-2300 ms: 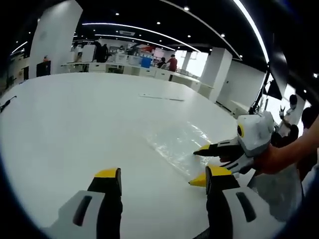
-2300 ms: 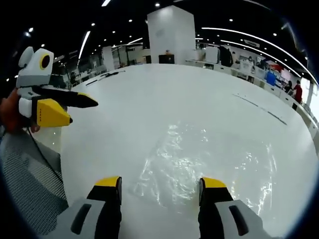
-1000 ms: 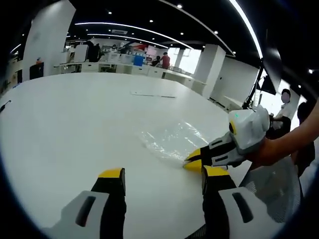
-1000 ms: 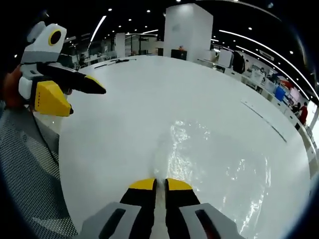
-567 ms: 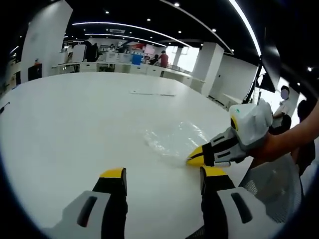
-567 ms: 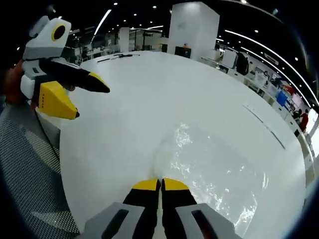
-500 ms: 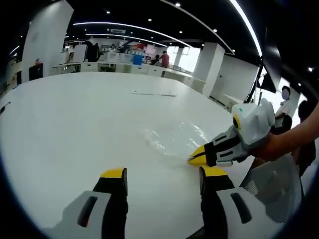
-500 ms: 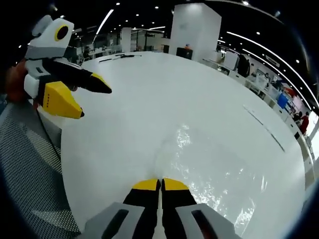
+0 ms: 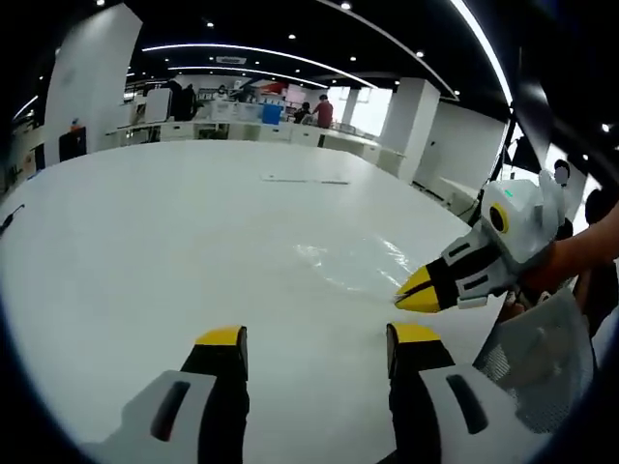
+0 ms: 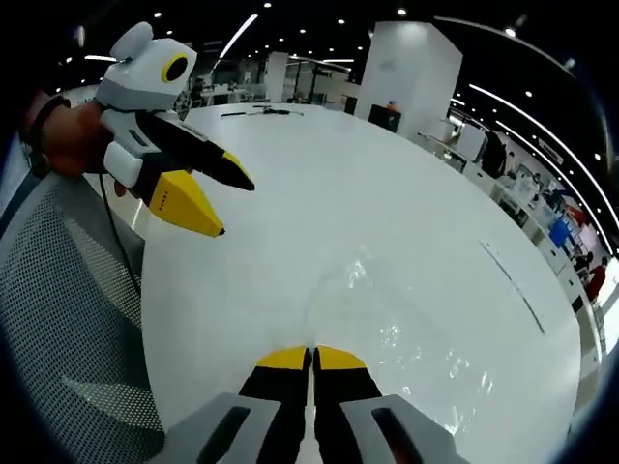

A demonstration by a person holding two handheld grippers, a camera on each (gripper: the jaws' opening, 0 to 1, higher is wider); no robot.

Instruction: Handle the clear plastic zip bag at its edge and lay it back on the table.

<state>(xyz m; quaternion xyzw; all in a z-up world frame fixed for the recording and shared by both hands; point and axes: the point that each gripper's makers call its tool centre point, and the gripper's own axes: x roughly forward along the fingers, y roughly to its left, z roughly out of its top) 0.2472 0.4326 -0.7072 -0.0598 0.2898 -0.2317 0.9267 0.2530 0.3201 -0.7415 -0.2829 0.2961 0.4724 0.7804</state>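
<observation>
The clear plastic zip bag (image 9: 356, 261) lies crinkled and glinting on the white table (image 9: 145, 242). In the left gripper view my right gripper (image 9: 423, 289) comes in from the right, its yellow tips pressed together on the bag's near edge. In the right gripper view the same jaws (image 10: 310, 359) are shut, with the bag (image 10: 411, 338) spreading out just beyond them. My left gripper (image 9: 317, 335) is open and holds nothing, hovering over bare table to the left of the bag. It appears at the upper left of the right gripper view (image 10: 225, 205), jaws apart.
A grey mesh chair (image 10: 58, 319) sits against the table's near edge, also seen as mesh chair (image 9: 532, 358). A thin dark strip (image 9: 300, 180) lies far across the table. A white pillar (image 10: 416, 68) and desks with people stand beyond.
My right gripper has shut on the bag's near edge and drawn it back toward the table's edge, to the right in the left gripper view. The left gripper stays open.
</observation>
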